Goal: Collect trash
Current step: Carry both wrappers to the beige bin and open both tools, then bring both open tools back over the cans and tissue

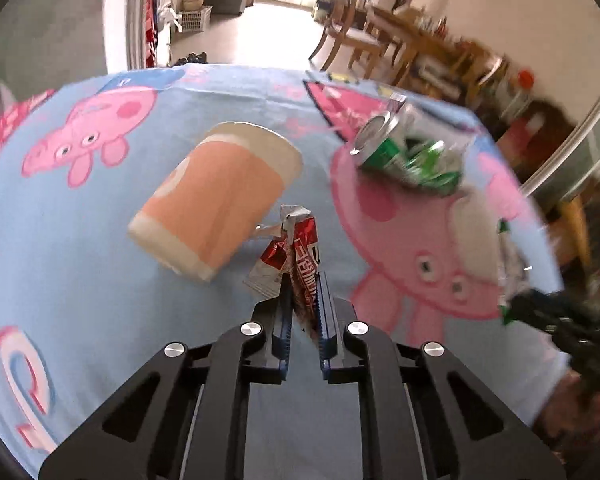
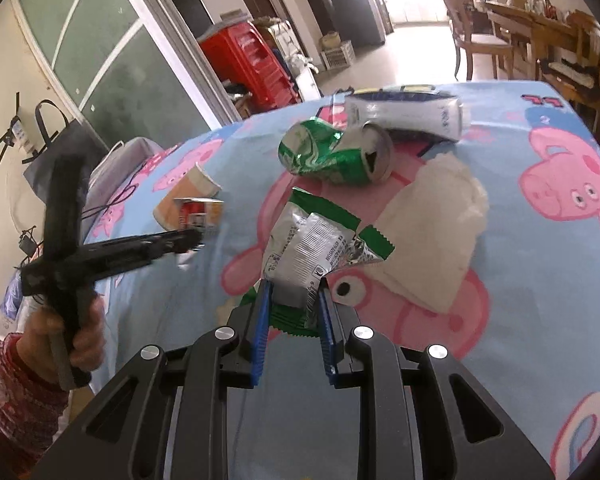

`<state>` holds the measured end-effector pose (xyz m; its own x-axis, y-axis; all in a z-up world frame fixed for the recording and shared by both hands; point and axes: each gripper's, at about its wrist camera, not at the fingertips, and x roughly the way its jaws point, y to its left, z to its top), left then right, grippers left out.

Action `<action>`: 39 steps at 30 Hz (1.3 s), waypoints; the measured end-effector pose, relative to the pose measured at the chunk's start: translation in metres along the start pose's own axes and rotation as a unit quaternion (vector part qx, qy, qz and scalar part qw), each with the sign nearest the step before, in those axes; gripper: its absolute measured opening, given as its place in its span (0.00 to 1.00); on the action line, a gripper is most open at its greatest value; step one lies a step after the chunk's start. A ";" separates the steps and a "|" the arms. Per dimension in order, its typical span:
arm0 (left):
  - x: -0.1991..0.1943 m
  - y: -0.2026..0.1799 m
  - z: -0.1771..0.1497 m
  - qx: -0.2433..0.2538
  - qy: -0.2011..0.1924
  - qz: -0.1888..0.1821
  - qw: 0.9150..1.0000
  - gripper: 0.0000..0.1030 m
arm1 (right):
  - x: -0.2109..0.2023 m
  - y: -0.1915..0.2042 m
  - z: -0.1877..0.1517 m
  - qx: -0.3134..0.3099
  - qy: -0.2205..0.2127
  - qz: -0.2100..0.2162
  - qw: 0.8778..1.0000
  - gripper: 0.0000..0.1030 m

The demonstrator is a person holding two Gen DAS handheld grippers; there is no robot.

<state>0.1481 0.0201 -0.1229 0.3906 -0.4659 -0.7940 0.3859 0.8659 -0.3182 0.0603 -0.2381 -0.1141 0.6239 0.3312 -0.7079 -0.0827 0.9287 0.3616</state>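
Note:
My left gripper (image 1: 305, 280) is shut on a red and silver snack wrapper (image 1: 296, 246) and holds it just above the blue cartoon tablecloth (image 1: 100, 280). An orange paper cup (image 1: 216, 196) lies on its side just left of it. A crushed green can (image 1: 408, 156) lies farther right. My right gripper (image 2: 294, 290) is shut on a green and silver snack bag (image 2: 312, 244). The crushed green can (image 2: 336, 152), a white tissue (image 2: 432, 224) and a flattened white pouch (image 2: 404, 114) lie beyond it. The left gripper (image 2: 188, 240) also shows in the right wrist view, holding the red wrapper (image 2: 198, 212).
The tablecloth (image 2: 540, 280) covers a table. Wooden chairs and a dining table (image 2: 532, 28) stand beyond the far edge. Red plastic stools (image 2: 252, 60) and a sliding glass door (image 2: 112, 60) are at the left. A grey bag (image 2: 64, 140) hangs near the table's left side.

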 end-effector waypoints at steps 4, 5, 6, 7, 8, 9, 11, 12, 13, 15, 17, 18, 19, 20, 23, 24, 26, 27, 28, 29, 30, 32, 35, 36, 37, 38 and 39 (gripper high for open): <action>-0.026 -0.005 -0.007 -0.033 -0.014 -0.067 0.997 0.09 | -0.016 -0.015 -0.004 0.015 -0.012 0.000 1.000 0.20; -0.029 -0.009 -0.008 -0.033 -0.016 -0.075 0.997 0.09 | -0.021 -0.020 -0.005 0.019 -0.016 -0.003 1.000 0.20; -0.033 -0.018 -0.007 -0.029 -0.016 -0.089 0.995 0.09 | -0.025 -0.025 -0.006 0.022 -0.020 -0.005 1.000 0.20; -0.035 -0.026 -0.005 -0.024 -0.016 -0.098 0.995 0.09 | -0.030 -0.033 -0.007 0.025 -0.027 -0.012 0.999 0.20; -0.034 -0.040 -0.002 -0.013 -0.014 -0.109 0.994 0.09 | -0.033 -0.038 -0.009 0.028 -0.031 -0.019 0.999 0.20; -0.031 -0.051 0.003 -0.005 -0.010 -0.115 0.993 0.09 | -0.036 -0.046 -0.009 0.033 -0.034 -0.025 0.999 0.20; -0.017 -0.083 0.014 0.023 0.005 -0.129 0.991 0.09 | -0.044 -0.070 -0.012 0.055 -0.043 -0.040 0.997 0.20; -0.010 -0.102 0.017 0.038 0.012 -0.131 0.991 0.09 | -0.051 -0.087 -0.013 0.070 -0.050 -0.049 0.995 0.20; -0.002 -0.116 0.023 0.050 0.018 -0.134 0.990 0.09 | -0.056 -0.097 -0.015 0.080 -0.056 -0.055 0.994 0.20; 0.016 -0.153 0.034 0.076 0.033 -0.152 0.985 0.09 | -0.073 -0.131 -0.016 0.105 -0.074 -0.075 0.989 0.20; 0.040 -0.208 0.046 0.116 0.050 -0.169 0.978 0.09 | -0.092 -0.163 -0.015 0.126 -0.092 -0.094 0.983 0.20; 0.048 -0.227 0.049 0.129 0.056 -0.173 0.975 0.09 | -0.099 -0.177 -0.015 0.135 -0.099 -0.101 0.981 0.20; 0.060 -0.254 0.053 0.146 0.064 -0.181 0.970 0.09 | -0.111 -0.197 -0.014 0.147 -0.108 -0.114 0.976 0.20; 0.071 -0.277 0.058 0.160 0.072 -0.189 0.966 0.09 | -0.123 -0.217 -0.013 0.158 -0.117 -0.129 0.972 0.20; 0.115 -0.362 0.072 0.209 0.094 -0.212 0.950 0.09 | -0.146 -0.269 -0.010 0.177 -0.129 -0.160 0.963 0.21; 0.126 -0.379 0.075 0.217 0.098 -0.216 0.947 0.10 | -0.150 -0.286 -0.009 0.183 -0.126 -0.172 0.960 0.21; 0.153 -0.418 0.079 0.233 0.111 -0.223 0.940 0.10 | -0.152 -0.313 -0.008 0.192 -0.120 -0.186 0.956 0.21; 0.170 -0.440 0.081 0.240 0.118 -0.225 0.937 0.10 | -0.152 -0.323 -0.008 0.195 -0.117 -0.190 0.955 0.21; 0.185 -0.458 0.082 0.247 0.125 -0.226 0.934 0.10 | -0.150 -0.335 -0.006 0.197 -0.113 -0.197 0.954 0.21; 0.197 -0.472 0.082 0.251 0.131 -0.226 0.932 0.10 | -0.148 -0.345 -0.004 0.197 -0.107 -0.202 0.953 0.22; 0.210 -0.484 0.082 0.255 0.134 -0.222 0.931 0.11 | -0.145 -0.354 -0.003 0.197 -0.103 -0.205 0.953 0.23; 0.230 -0.499 0.084 0.257 0.135 -0.208 0.934 0.25 | -0.138 -0.364 -0.001 0.195 -0.095 -0.207 0.954 0.36; 0.258 -0.508 0.086 0.249 0.137 -0.152 0.947 0.48 | -0.132 -0.375 -0.001 0.205 -0.093 -0.225 0.948 0.56; 0.260 -0.506 0.086 0.246 0.139 -0.150 0.947 0.48 | -0.133 -0.375 -0.002 0.209 -0.098 -0.222 0.947 0.56; 0.259 -0.502 0.086 0.242 0.137 -0.154 0.948 0.48 | -0.135 -0.375 -0.004 0.214 -0.107 -0.218 0.946 0.56; 0.255 -0.497 0.087 0.238 0.134 -0.157 0.949 0.48 | -0.137 -0.374 -0.007 0.218 -0.113 -0.217 0.945 0.56; 0.249 -0.490 0.086 0.236 0.127 -0.157 0.951 0.48 | -0.139 -0.371 -0.011 0.224 -0.121 -0.212 0.944 0.56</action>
<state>0.1284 -0.5363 -0.1202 0.0027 -0.5766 -0.8171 0.8055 0.4854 -0.3399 -0.0039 -0.6272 -0.1566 0.6911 -0.1521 -0.7066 0.5166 0.7876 0.3358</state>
